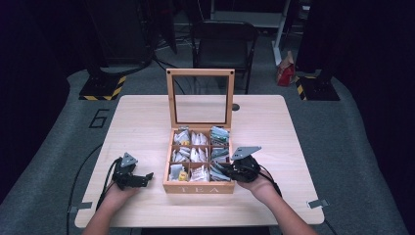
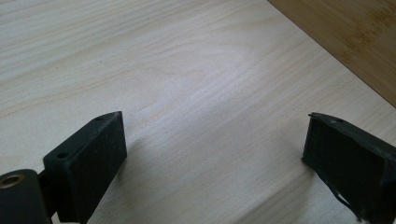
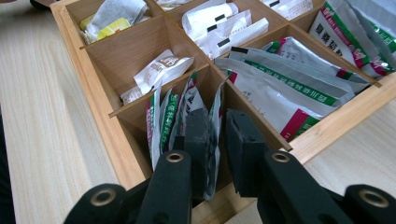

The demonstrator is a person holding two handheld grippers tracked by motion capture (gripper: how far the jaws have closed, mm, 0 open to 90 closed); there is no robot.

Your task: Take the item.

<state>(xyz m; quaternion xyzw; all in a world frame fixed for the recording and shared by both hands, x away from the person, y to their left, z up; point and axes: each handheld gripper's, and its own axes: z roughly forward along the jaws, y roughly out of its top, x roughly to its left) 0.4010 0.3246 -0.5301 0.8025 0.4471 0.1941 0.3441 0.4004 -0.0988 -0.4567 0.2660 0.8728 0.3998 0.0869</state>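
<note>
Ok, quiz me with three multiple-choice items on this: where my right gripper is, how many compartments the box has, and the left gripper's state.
1. Where is the right gripper?
A. over the lid
B. in the near right compartment of the tea box
C. on the bare table

2. How many compartments has the tea box?
A. four
B. six
C. nine

3. The left gripper is:
A. open, with nothing between its jaws
B. shut on a sachet
C. shut on the lid

Answers:
1. B: its jaws pinch a green-striped sachet standing there.
2. C: three rows of three.
3. A: only the bare table shows between its wide jaws.
</note>
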